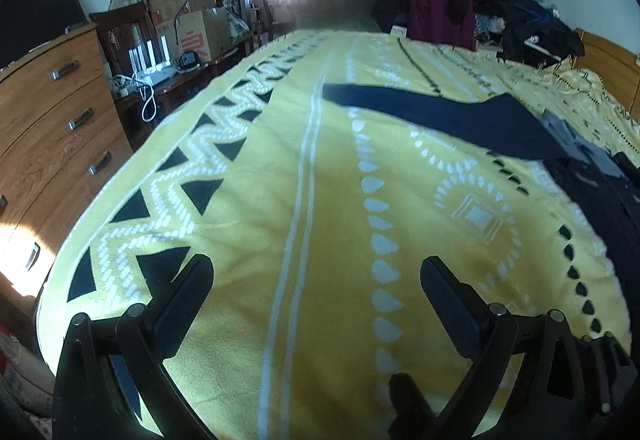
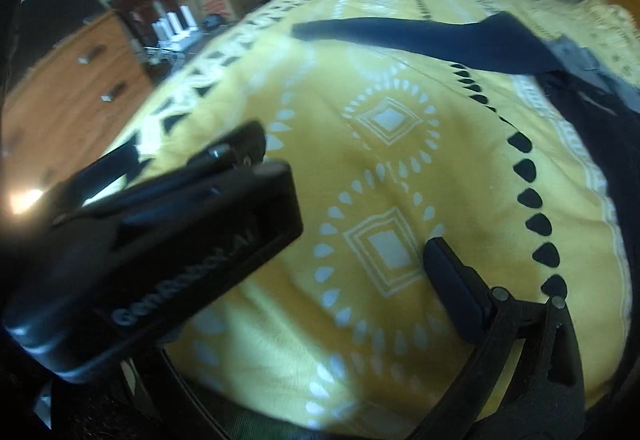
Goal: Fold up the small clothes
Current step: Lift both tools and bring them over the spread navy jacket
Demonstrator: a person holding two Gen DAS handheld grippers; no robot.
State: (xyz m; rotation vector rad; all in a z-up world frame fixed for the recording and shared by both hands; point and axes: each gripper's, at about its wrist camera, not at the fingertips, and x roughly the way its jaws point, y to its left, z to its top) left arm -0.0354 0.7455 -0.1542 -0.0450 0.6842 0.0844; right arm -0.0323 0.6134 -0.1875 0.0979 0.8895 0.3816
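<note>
From the left wrist view, the folding appears not to have started. A navy garment (image 1: 440, 116) lies stretched in a long band across the yellow patterned blanket (image 1: 248, 200), flat and unfolded as far as can be seen, with a darker heap of clothing (image 1: 592, 192) at its right end near a grey piece (image 1: 576, 144). The left gripper (image 1: 316, 280) hangs low over bare blanket, its jaws wide apart and holding nothing. The garment sits well ahead of the fingertips and off to the right, so everything is still to do.

In the right wrist view, the same navy garment (image 2: 420, 40) crosses the upper part of the frame, well beyond the right gripper (image 2: 352, 252). Only its right finger (image 2: 456, 292) is plain; the left gripper's black body covers the other side. The visible finger stands clear of anything, so the jaws look apart and empty, though the gap itself is partly hidden.
</note>
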